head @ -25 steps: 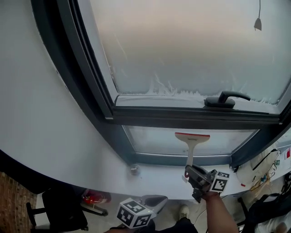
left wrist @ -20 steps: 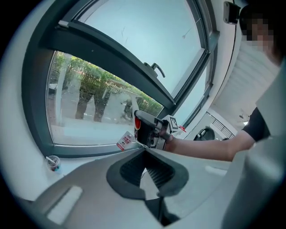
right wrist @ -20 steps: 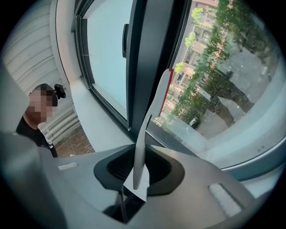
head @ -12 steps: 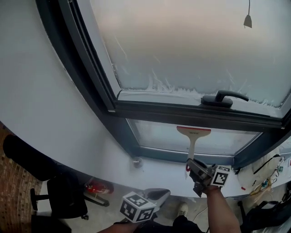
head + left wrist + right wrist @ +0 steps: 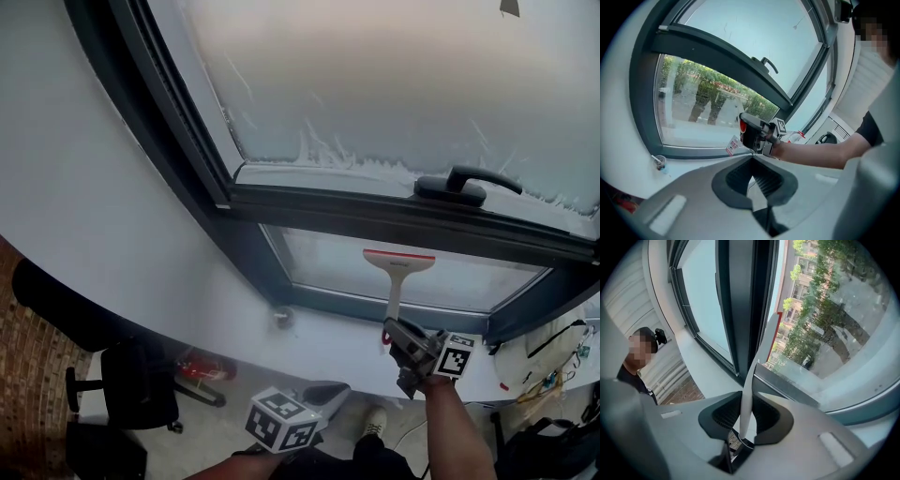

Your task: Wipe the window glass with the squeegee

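1. right gripper [image 5: 398,330]: my jaws are clamped on the lower end of the white handle of the squeegee [image 5: 398,267]. the right gripper view shows the handle pinched between both pads and running up and away from the jaws.

2. squeegee position: the handle stands nearly upright above the sill [image 5: 309,342]. the red-edged blade lies level across the lower pane [image 5: 323,262] of the window glass, in the upper part of that pane and just under the dark crossbar [image 5: 394,220]. (whether the blade edge presses on the glass or sits just off it, i cannot tell.)

3. left gripper [image 5: 321,394]: i hold it low, below the sill edge and to the left of the right gripper, well apart from the glass. in the left gripper view its jaws are drawn together with nothing between them; they point toward the right gripper.

4. surroundings: a black window handle [image 5: 455,187] sits on the frame of the frosted upper pane [image 5: 375,84]. a small cup [image 5: 281,319] stands on the sill by the lower pane's left corner. a small white tag [image 5: 732,145] hangs beside the right gripper.
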### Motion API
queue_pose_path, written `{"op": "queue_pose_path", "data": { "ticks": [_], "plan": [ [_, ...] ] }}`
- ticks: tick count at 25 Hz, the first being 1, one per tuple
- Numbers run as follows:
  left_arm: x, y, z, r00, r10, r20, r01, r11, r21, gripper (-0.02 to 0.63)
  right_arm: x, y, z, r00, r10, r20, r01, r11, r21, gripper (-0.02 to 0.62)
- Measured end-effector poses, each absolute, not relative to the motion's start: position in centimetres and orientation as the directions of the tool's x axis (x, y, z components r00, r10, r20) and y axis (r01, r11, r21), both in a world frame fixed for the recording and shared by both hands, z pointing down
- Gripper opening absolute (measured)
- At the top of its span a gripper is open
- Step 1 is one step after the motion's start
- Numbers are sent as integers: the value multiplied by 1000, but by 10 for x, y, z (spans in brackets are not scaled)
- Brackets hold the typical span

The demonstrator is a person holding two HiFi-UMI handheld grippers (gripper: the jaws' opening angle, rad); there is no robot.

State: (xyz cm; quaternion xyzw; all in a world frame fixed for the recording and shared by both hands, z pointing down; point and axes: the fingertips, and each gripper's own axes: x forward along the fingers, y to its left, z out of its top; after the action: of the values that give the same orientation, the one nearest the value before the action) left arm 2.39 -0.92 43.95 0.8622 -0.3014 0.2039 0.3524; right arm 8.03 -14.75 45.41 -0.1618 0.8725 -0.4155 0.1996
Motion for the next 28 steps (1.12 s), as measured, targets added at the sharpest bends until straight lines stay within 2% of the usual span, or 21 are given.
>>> {"op": "queue_pose_path", "data": {
  "ticks": [28],
  "plan": [
    [42,4,522,706,-321,632,-697,-471,540,1,99,-152,654,-877,-476,-58,-137,364,-921,98]
  ]
}}
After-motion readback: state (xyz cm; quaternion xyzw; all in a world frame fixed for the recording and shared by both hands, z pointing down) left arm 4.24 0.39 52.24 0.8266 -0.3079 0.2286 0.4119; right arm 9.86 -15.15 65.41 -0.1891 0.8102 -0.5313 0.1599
